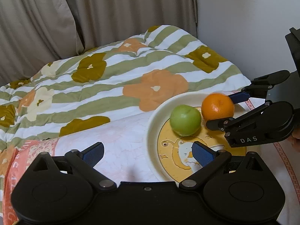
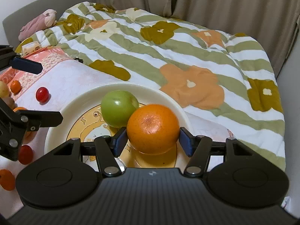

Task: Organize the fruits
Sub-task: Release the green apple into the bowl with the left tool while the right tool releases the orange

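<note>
The right tool (image 2: 152, 140) stood released around an orange (image 2: 152, 128) resting on the plate (image 2: 56, 129) against a green apple (image 2: 119, 107); the left tool (image 1: 148, 154) gaped empty. A careless withdrawal could have nudged the orange, rolling both fruits

Left gripper (image 1: 148, 152): matte black, two rounded lobes with shallow circular recesses, angled link arms joined by silver round-head pins, textured blue pads (image 1: 203, 154) on the fingertips. Right gripper (image 2: 152, 141): same black build, ribbed top housing with a small white mark at its centre, silver pivot pins, blue pads (image 2: 185, 143). Bore white "DAS" lettering on one link.
</note>
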Motion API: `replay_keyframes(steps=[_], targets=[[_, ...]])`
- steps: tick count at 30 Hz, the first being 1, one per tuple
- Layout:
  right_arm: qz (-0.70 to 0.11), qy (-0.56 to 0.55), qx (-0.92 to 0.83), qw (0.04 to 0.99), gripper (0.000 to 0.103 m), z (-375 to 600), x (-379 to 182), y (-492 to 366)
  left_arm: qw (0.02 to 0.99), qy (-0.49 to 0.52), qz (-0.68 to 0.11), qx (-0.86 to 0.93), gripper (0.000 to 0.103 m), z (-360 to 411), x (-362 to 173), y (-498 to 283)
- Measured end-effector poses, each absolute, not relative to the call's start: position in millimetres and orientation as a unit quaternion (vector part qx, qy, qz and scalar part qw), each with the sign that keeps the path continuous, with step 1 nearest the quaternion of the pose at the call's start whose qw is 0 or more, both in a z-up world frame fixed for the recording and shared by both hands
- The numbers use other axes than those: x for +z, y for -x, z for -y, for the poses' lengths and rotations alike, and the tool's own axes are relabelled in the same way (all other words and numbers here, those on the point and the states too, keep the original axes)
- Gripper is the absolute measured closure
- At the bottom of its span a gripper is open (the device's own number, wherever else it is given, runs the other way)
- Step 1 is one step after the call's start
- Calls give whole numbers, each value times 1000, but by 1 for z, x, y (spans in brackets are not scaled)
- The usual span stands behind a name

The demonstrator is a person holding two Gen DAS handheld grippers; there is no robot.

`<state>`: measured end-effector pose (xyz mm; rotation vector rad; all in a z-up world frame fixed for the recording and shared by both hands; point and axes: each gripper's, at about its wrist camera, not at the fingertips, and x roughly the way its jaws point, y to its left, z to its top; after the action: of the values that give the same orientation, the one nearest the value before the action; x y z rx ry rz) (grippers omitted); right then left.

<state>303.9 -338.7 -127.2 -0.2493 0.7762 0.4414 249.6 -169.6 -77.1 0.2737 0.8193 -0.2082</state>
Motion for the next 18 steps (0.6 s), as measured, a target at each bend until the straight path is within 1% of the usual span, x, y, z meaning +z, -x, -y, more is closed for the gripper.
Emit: replay_keyframes(steps=[1, 2, 7, 18], targets=[[-367, 124, 204, 899, 11, 338, -125, -302, 903, -132, -397, -99, 1, 169, -77, -249], [-360, 125, 198, 903, 0, 339, -124, -299, 903, -132, -397, -98, 1, 168, -77, -249], [-367, 84, 187, 907, 0, 351, -117, -293, 905, -130, -394, -92, 1, 166, -72, -243], [-345, 86, 149, 923, 0, 349, -75, -259, 921, -117, -359, -93, 1, 157, -43, -215]])
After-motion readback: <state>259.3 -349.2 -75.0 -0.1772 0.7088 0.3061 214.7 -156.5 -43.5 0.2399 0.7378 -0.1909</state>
